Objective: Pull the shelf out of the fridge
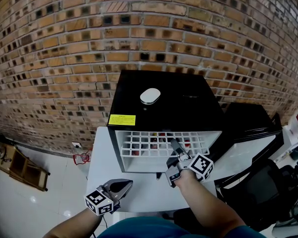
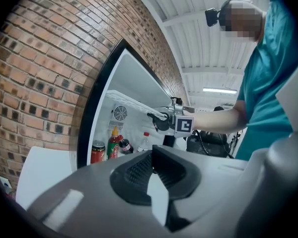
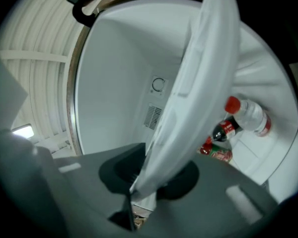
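Grey left gripper (image 1: 125,184) hovers over the white table (image 1: 102,152), jaws closed together on nothing. White wire grid shelf (image 1: 154,144) juts partway out of the black mini fridge (image 1: 164,103); the right gripper (image 1: 175,145) pinches its front edge.

Standing on the white table (image 1: 103,167): a black fridge (image 1: 188,108), door open. Lying on the fridge top: a small white oval thing (image 1: 150,95), perhaps a computer mouse.
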Demonstrator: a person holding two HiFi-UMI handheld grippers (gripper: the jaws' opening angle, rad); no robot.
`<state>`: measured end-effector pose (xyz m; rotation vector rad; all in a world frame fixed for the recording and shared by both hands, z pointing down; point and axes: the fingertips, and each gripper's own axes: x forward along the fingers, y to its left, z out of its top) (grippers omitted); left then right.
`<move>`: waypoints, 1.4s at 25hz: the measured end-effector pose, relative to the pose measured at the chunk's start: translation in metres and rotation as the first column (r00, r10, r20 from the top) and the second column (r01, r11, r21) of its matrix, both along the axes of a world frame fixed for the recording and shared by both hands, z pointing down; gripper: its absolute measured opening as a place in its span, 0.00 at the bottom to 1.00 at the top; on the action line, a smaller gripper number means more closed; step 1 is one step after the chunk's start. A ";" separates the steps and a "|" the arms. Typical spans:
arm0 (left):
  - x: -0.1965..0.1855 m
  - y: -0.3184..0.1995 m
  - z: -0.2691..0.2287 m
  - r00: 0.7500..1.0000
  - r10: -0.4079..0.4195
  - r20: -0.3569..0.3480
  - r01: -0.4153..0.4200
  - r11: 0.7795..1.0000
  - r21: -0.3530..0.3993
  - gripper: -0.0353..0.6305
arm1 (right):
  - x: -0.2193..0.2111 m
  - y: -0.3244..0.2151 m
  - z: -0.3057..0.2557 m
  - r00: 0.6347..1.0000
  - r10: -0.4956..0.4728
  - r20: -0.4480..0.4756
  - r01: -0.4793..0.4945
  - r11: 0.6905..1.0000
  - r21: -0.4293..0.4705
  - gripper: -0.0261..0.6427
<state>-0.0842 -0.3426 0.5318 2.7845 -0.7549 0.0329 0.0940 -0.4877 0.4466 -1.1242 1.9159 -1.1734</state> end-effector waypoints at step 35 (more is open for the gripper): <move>-0.020 0.026 -0.007 1.000 0.002 -0.011 -0.002 1.000 0.021 0.05 | 0.001 0.046 0.002 0.997 0.024 0.070 -0.022 0.999 -0.038 0.11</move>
